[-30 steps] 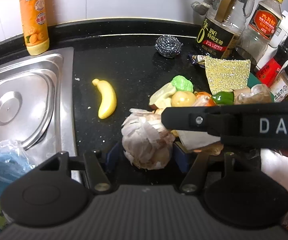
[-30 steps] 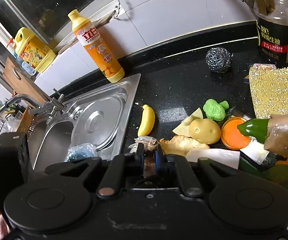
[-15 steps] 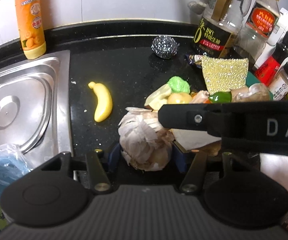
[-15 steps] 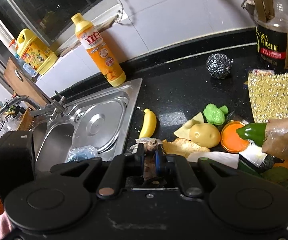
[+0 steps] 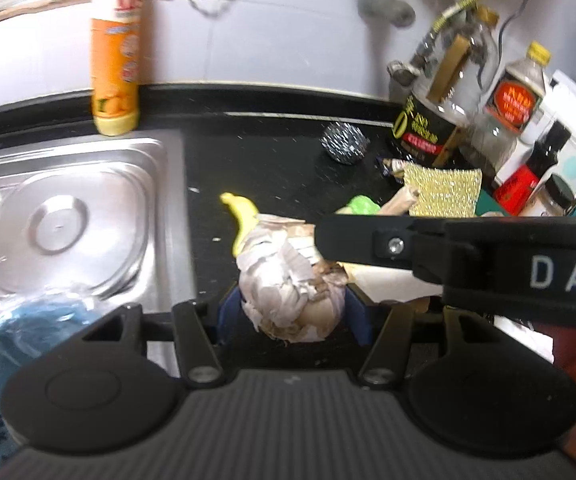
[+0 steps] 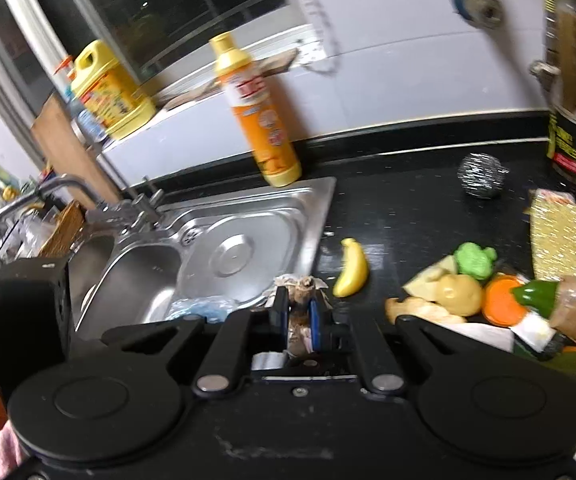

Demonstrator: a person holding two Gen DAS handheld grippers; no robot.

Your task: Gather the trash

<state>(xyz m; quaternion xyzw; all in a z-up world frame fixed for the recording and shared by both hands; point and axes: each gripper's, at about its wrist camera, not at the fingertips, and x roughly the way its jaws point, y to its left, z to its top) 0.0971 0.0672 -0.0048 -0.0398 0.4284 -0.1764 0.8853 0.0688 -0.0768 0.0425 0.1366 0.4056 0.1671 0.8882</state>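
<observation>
Hand-held gripper (image 6: 299,314) pinching garlic skin (image 6: 299,289)

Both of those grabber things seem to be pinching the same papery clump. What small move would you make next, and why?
Probably carry the garlic-skin clump over toward the sink side, where a blue plastic bag lies. The left gripper has the clump between its fingers, and the right gripper is shut on its papery tip, so it looks held well enough to move.

Both wrist views look steeply down, close, sharing sink (image 5: 87,184) and countertop (image 6: 408,208).
</observation>
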